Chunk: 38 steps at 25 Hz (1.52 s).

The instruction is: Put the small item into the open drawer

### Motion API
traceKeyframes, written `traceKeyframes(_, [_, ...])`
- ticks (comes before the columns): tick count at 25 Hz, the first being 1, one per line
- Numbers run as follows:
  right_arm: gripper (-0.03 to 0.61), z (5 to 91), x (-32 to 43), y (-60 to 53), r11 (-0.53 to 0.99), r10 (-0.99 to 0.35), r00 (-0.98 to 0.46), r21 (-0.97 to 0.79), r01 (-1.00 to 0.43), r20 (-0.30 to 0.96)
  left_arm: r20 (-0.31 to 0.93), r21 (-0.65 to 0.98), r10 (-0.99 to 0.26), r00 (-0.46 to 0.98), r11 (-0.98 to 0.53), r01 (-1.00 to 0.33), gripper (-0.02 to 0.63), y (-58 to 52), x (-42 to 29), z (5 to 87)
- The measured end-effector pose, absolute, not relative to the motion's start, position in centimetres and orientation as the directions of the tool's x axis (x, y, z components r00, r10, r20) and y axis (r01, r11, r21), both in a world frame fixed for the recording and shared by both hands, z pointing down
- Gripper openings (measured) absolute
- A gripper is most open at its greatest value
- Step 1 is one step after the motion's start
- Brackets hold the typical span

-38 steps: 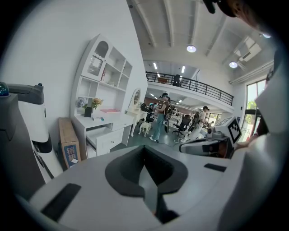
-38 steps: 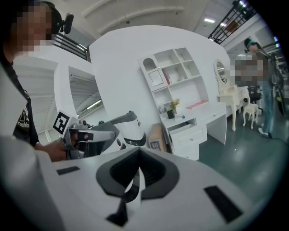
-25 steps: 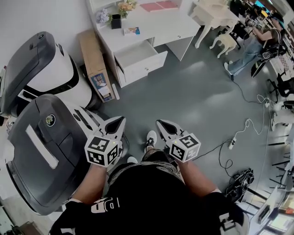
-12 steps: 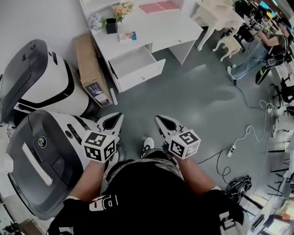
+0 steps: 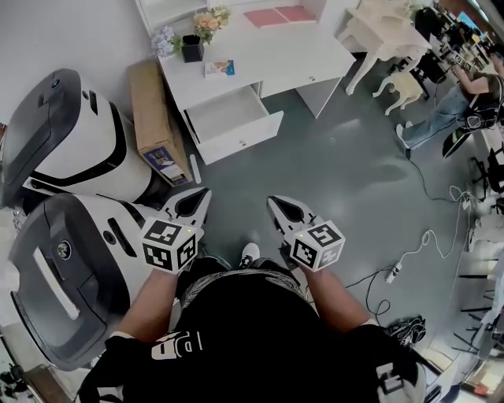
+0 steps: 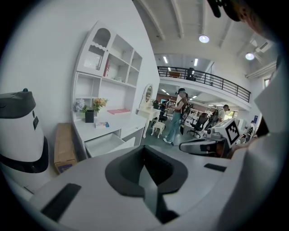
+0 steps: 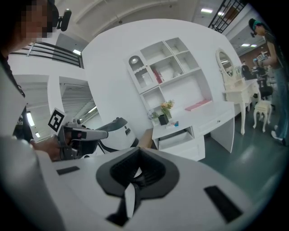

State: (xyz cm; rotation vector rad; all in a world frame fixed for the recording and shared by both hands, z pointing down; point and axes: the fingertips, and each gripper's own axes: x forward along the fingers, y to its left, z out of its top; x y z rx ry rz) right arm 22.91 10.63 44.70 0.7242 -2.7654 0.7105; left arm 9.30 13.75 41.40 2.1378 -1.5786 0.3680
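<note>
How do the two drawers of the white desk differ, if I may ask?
The open drawer juts out, showing its inside; the closed drawer sits flush, showing only its front. The open drawer lies nearer the cardboard box, the closed drawer farther away. Both are white.

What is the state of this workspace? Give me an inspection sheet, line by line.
Surface: white desk, top mostly bare.
Job's things: open drawer pulled out, looks empty; small item lies on the desk top behind it.
Clutter: flower pot and pink sheets on the desk; cardboard box beside it.
Grippers: left tool and right tool both shut, nothing between the jaws, over the floor short of the desk.
Cables: cable and power strip on the floor at right.
Surroundings: grey-white machines at left; a person at far right.
</note>
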Motion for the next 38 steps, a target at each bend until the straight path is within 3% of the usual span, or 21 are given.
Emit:
traceKeyframes(20, [0.008, 46.7, 21.9, 5.3, 0.738, -0.42, -0.841, -0.411, -0.535, 0.342, 0.486, 0.211, -0.819, 0.304, -0.228, -0.951, 0.014, 6.7, 6.6, 43.1])
traceKeyframes(38, [0.008, 45.8, 9.8, -6.5, 0.753, -0.421, -0.819, -0.354, -0.555, 0.39, 0.468, 0.217, -0.813, 0.347, -0.275, -0.936, 0.014, -7.2, -4.7, 43.2])
